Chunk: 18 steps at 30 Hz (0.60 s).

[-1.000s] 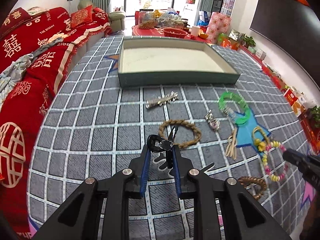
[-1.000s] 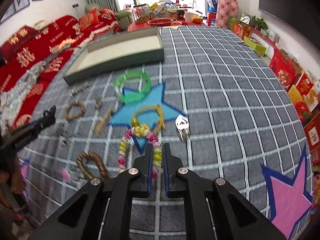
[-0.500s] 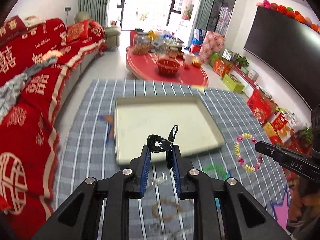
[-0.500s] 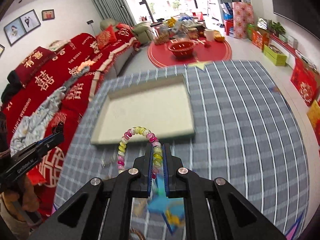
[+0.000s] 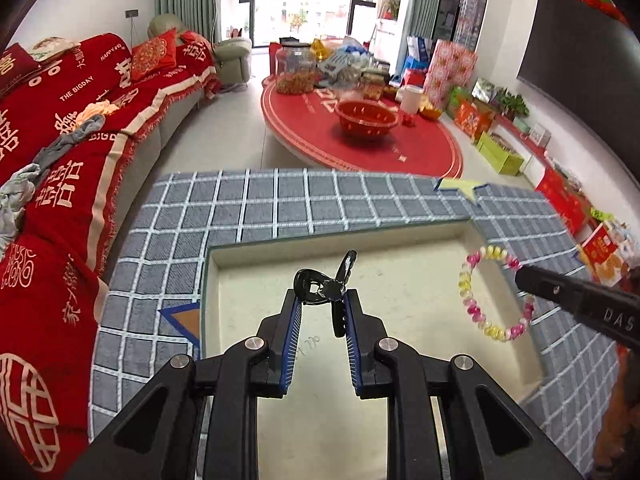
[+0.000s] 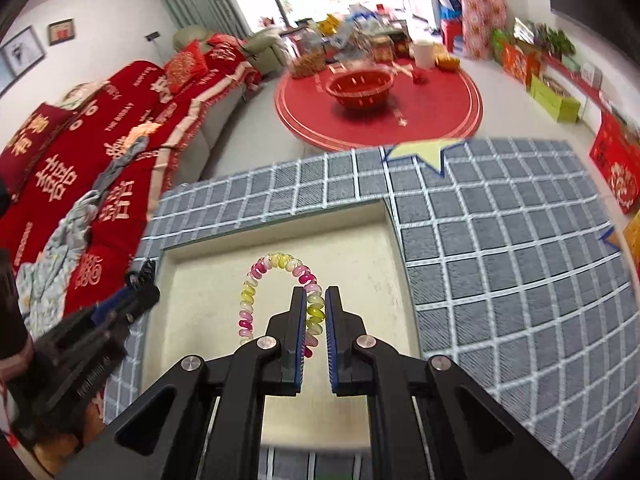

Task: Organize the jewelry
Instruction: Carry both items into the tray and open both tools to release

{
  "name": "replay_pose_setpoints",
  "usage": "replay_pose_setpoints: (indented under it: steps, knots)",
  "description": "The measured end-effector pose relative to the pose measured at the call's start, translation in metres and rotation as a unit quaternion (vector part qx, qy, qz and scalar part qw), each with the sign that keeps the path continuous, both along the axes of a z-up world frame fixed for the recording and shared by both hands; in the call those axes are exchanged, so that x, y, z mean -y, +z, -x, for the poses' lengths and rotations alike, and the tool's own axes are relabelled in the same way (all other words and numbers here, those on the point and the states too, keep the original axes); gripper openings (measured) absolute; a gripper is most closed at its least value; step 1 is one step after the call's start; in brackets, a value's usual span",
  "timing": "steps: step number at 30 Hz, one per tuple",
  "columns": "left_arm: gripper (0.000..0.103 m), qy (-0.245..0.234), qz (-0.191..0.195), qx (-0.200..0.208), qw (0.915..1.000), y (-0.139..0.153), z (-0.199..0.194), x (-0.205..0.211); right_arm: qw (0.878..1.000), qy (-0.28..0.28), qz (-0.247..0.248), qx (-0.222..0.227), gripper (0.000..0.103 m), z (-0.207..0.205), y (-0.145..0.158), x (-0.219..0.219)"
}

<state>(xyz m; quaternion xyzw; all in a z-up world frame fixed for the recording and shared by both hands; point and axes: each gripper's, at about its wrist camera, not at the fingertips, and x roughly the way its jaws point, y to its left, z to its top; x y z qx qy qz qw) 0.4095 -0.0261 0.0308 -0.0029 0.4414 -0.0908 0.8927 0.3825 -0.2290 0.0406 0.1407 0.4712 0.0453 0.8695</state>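
Black metal hair clip is seen clamped between the jaws of the left gripper at frame centre, held over the cream tray, whose visible floor is bare. At right of frame the bead bracelet is seen hanging from the right gripper's tip.

In the right wrist view, the bracelet is pinched in the right gripper, centre frame, above the same tray. Nothing is seen deposited yet; both pieces are judged ready for release, with the task at an early stage.
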Motion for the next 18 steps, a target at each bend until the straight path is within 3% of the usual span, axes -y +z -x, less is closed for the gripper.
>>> replay_pose_setpoints:
  steps: [8,18]
  knots:
    - [0.035,0.004,-0.028,-0.026,0.9992,-0.044,-0.013,0.006,0.999,-0.012,0.002,-0.036,0.01,-0.026,-0.057,-0.005]
    - [0.035,0.003,-0.095,-0.022,0.9952,-0.056,-0.011,0.02,0.999,-0.02,0.024,-0.043,0.011,-0.021,-0.077,-0.006]
